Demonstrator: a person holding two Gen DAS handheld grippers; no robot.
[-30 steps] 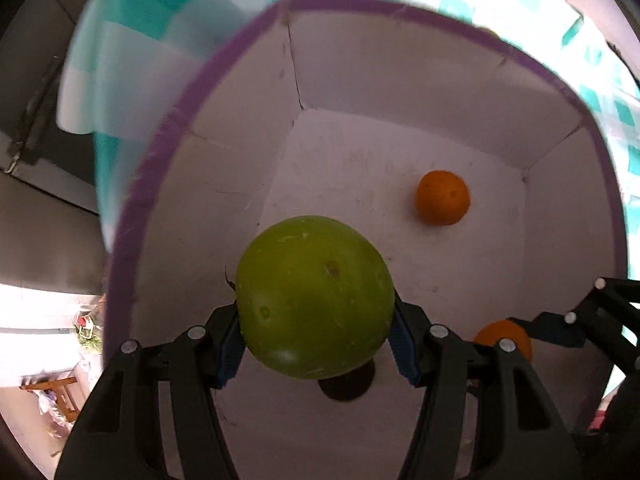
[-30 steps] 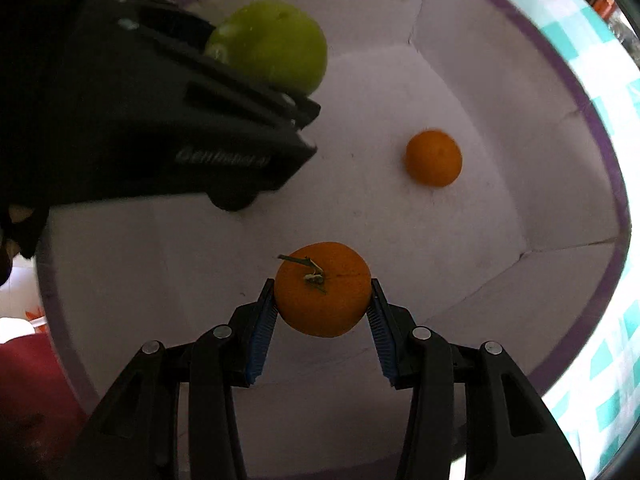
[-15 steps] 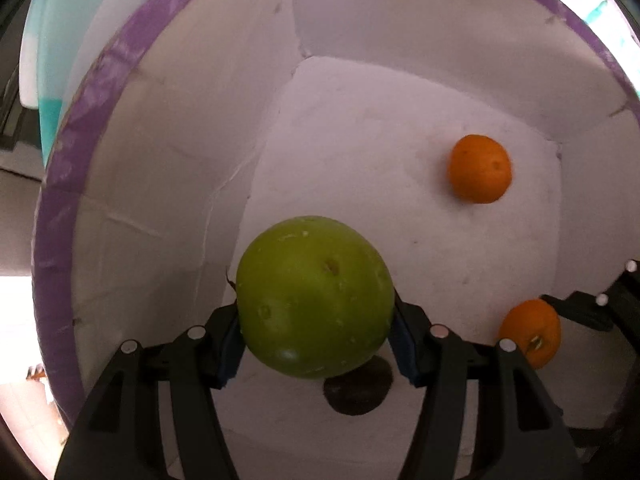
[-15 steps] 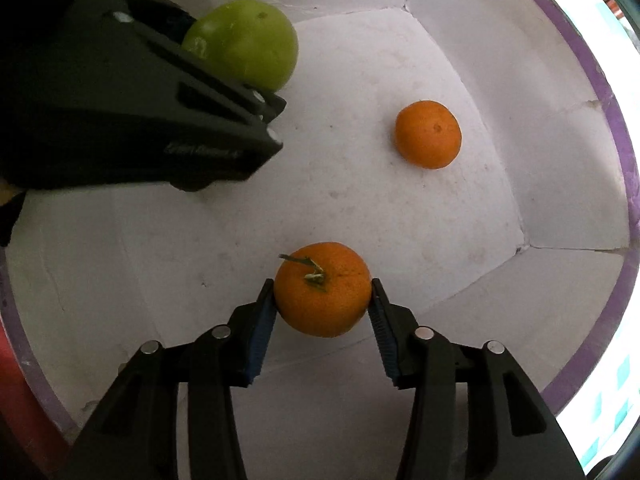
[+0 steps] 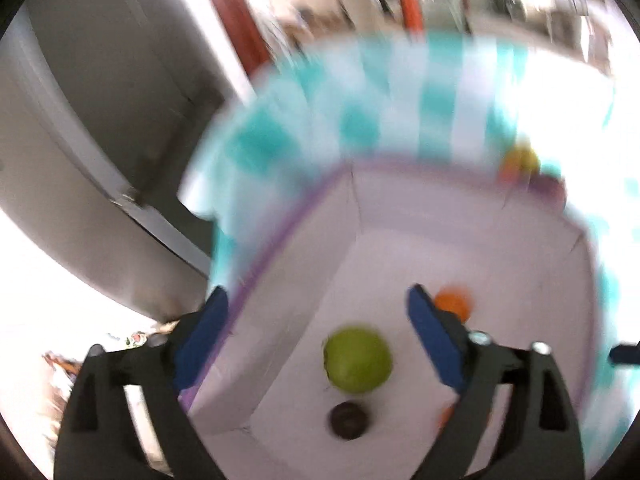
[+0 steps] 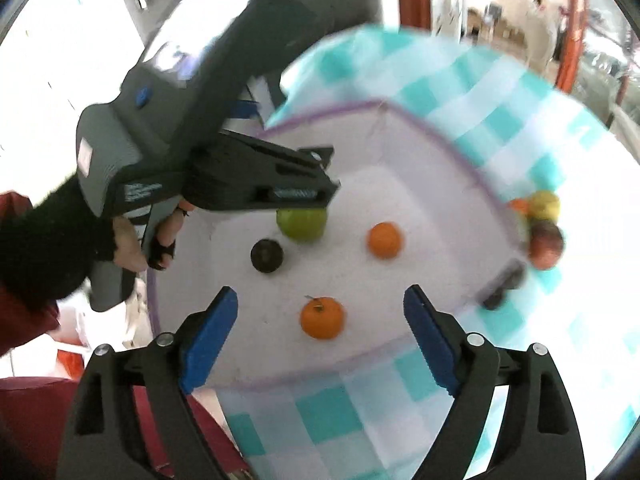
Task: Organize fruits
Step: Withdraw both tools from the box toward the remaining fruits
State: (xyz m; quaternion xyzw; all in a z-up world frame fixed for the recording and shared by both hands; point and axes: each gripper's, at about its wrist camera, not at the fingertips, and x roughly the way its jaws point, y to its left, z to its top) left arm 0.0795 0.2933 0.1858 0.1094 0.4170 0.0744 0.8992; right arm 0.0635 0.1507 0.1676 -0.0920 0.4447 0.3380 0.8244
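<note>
Fruits lie in two groups: four pieces on the floor of the white purple-rimmed box (image 6: pixel 460 168), and a small pile still out on the checked counter (image 6: pixel 520 92) just beyond the box's far-right corner. Inside the box, the green apple (image 6: pixel 302 224) sits near the left wall with a dark round fruit (image 6: pixel 267 255) just beside it, a plain orange (image 6: pixel 385 240) lies toward the middle, and a stemmed orange (image 6: pixel 322 317) rests nearest the front wall. The left tongs (image 5: pixel 316 344) hang above the box with jaws spread wide and nothing between them; in the left wrist view the apple (image 5: pixel 357 360) lies directly below the gap. The right tongs (image 6: pixel 320 340) are likewise parted and empty, raised over the front rim with the stemmed orange below and between the pads, untouched. The pile outside, a yellow fruit (image 6: pixel 544 205) and a reddish fruit (image 6: pixel 546 246) with a sliver of orange beside them, lies forward and to the right of the right tongs, across the box's right wall. The right hand appears the nearer, so the next pickup probably falls to it. These fruits are roundish, so no long axis dictates jaw alignment. A dark oblong object (image 6: pixel 502 285) lies on the cloth near the right wall; blur prevents identification.
</note>
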